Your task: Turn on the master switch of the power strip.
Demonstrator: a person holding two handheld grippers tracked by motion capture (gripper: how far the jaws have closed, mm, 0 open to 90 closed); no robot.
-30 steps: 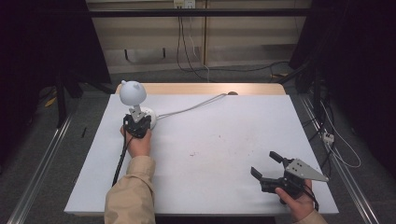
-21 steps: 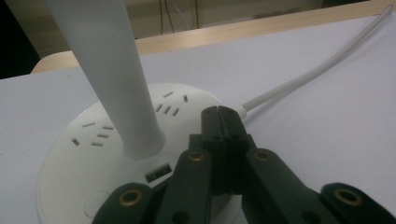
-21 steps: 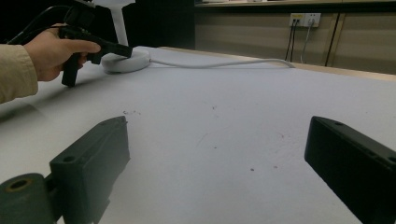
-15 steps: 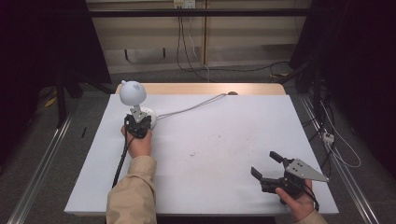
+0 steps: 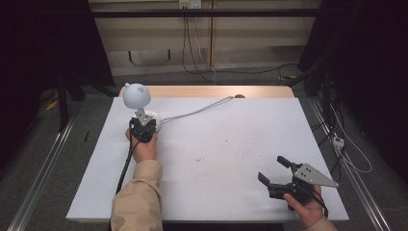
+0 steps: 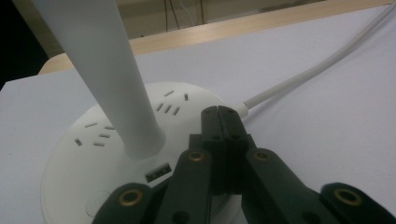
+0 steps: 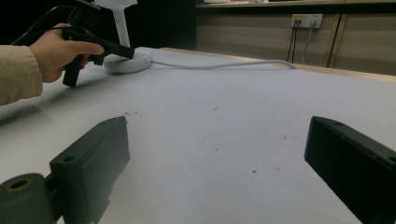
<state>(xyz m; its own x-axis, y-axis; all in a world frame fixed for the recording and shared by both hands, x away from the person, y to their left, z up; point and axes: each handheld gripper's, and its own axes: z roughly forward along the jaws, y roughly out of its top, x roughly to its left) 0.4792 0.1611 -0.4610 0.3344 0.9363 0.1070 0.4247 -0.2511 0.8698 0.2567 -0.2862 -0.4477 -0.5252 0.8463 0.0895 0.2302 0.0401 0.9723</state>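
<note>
- Nothing had shifted between the earlier high-view frames and this one: the left gripper (image 5: 143, 126) sat at the same spot in the upper left of the frame, and the right gripper (image 5: 274, 172) at the lower right.
- That stillness suggested a press on the lamp's base, probably at a touch switch, rather than a lift or a carry.
- The left gripper's jaws were clenched tip to tip with nothing between them, their tips resting on or just above the base (image 6: 84, 154), to the right of the stem.
- The right gripper stood released, jaws wide apart over bare table, well away from the lamp.
- The desk lamp (image 5: 137, 96) stood at the upper left of the white table (image 5: 231, 144): smooth white plastic, a rounded head, a tapering stem (image 6: 107, 70), and a flat round base with socket slots and a small port.
- A pale rubbery cord (image 5: 197, 111) ran from the base toward the table's far edge.
</note>
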